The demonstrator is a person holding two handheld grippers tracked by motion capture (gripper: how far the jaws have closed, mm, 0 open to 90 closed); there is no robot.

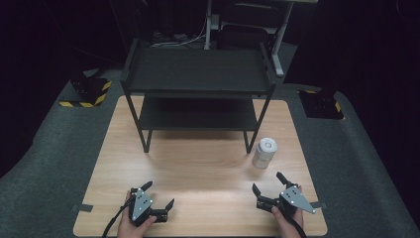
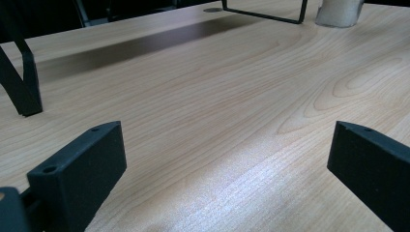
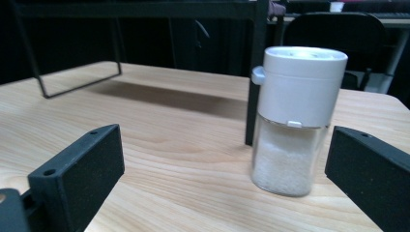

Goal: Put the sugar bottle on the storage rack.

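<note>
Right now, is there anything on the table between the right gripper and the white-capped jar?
No. In the right gripper view, bare wooden table runs from the open right gripper to the jar; the high view agrees.

The table (image 1: 198, 173) lay bare across its near half, giving both grippers open wood to move over. At 12 o'clock the black 2-tier rack (image 1: 198, 89) blocked the far half; its legs (image 1: 146, 141) left a low gap beneath the lower shelf. The white-capped shaker (image 1: 265, 152) stood upright at 2 o'clock, just beside the rack's front right leg (image 3: 252, 96) and apart from it. The right gripper (image 1: 270, 186), jaws spread wide, sat near the shaker at 5 o'clock with bare wood between. The left gripper (image 1: 159, 196), jaws also apart at 7 o'clock, faced unobstructed tabletop (image 2: 217, 121).
</note>
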